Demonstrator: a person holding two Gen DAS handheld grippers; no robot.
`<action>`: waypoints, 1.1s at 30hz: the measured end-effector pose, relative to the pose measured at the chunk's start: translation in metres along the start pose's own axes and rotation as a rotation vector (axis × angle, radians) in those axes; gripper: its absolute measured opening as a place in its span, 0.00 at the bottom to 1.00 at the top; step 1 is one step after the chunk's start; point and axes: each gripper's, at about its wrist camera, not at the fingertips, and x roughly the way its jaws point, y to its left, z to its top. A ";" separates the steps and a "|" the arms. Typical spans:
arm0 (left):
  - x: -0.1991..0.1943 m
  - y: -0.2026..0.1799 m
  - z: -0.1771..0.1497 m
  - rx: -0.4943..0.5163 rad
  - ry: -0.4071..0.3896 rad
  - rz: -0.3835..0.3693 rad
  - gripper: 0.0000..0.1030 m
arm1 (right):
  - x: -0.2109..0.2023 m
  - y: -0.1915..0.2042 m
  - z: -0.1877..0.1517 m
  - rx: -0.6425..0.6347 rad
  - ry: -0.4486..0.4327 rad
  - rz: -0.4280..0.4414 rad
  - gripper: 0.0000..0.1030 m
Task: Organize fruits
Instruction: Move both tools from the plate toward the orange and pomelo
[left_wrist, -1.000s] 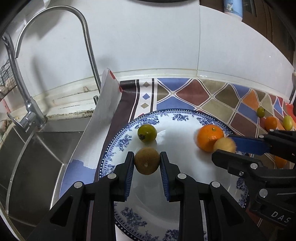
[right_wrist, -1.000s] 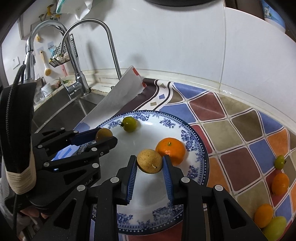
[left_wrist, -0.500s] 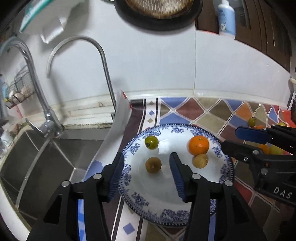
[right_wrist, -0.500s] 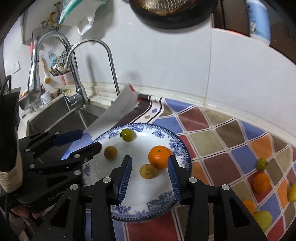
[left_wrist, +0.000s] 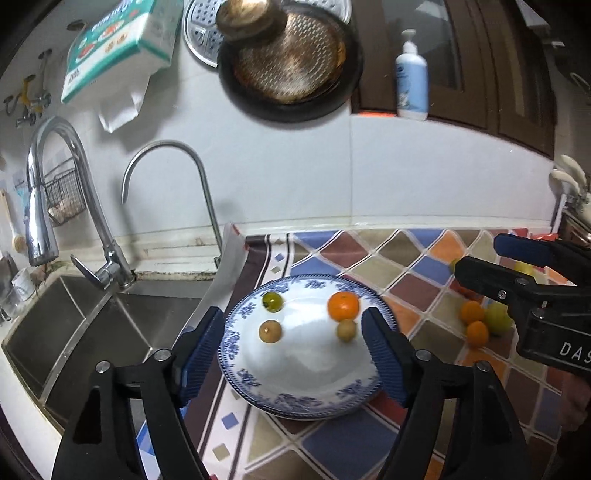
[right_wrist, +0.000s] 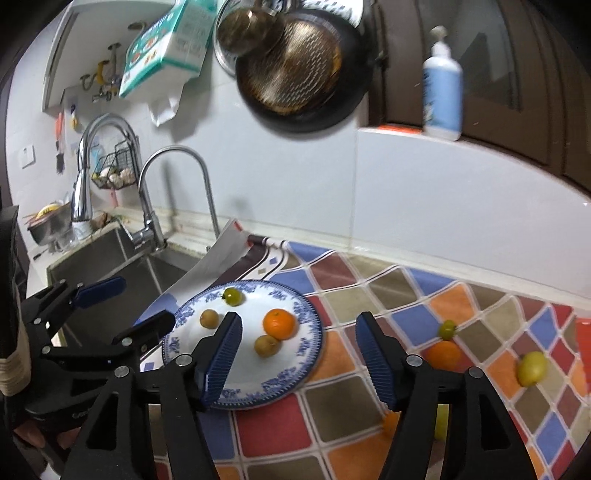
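A blue-and-white plate (left_wrist: 295, 398) (right_wrist: 243, 384) on the patterned mat holds a green fruit (left_wrist: 272, 301), an orange (left_wrist: 343, 306) and two brown fruits (left_wrist: 270, 331) (left_wrist: 346, 330). My left gripper (left_wrist: 291, 317) hangs above the plate's near side. Its jaws are opening, and nothing is between the pads. My right gripper (right_wrist: 298, 321) hovers above the plate's right half, jaws also opening and empty. Each gripper shows in the other's view: the right gripper (left_wrist: 478, 253) at the right edge, the left gripper (right_wrist: 147, 301) at the left. Several loose fruits lie to the right, among them an orange (right_wrist: 443, 352) and a lemon (right_wrist: 532, 368).
A steel sink (left_wrist: 74, 332) with two taps (left_wrist: 166, 147) lies left of the plate. The mat's edge curls up beside it. On the wall hang a dark pan (left_wrist: 288, 66) and a tissue pack (left_wrist: 114, 48). A soap bottle (left_wrist: 411, 81) stands on the ledge.
Both grippers have let go of their brown fruits, which now lie on the plate. Both have opened wide, risen and drawn back from the plate.
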 end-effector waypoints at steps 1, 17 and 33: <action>-0.005 -0.004 0.000 0.005 -0.011 -0.005 0.77 | -0.007 -0.002 -0.001 0.003 -0.009 -0.010 0.68; -0.047 -0.057 -0.002 0.098 -0.094 -0.076 0.86 | -0.079 -0.031 -0.028 0.015 -0.077 -0.152 0.73; -0.056 -0.107 -0.004 0.226 -0.150 -0.178 0.86 | -0.108 -0.066 -0.049 -0.009 -0.070 -0.219 0.73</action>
